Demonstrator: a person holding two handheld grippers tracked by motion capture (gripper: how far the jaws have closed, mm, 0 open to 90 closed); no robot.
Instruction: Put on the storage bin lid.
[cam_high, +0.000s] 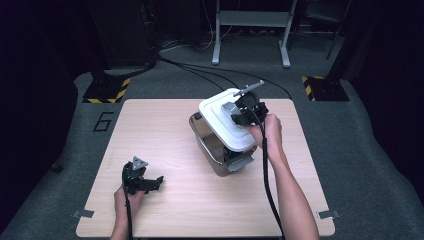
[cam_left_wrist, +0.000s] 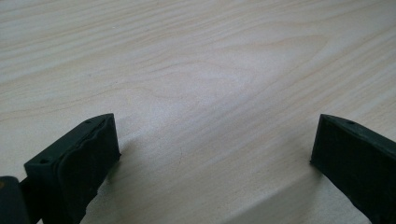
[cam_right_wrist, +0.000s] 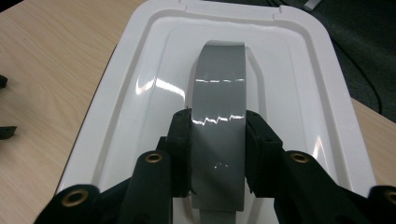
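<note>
White lid (cam_high: 225, 122) in right gripper (cam_high: 246, 111), askew over clear box (cam_high: 210, 145); left gripper (cam_high: 142, 181) low on table (cam_high: 165, 135).

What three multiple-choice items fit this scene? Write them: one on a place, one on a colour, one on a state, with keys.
1. Where is the white lid?
A. flat on the table
B. askew over the clear box
C. on the floor

2. What colour is the lid's handle?
A. grey
B. red
C. yellow

3. How do the left tongs stand?
A. shut on the lid
B. shut on a cable
C. open over the bare table

Key:
1 B, the high view shows the lid held tilted and shifted over the box.
2 A, the right gripper view shows a grey strap between the pads of the right tongs.
3 C, the left gripper view shows only wood between the spread jaws.
</note>
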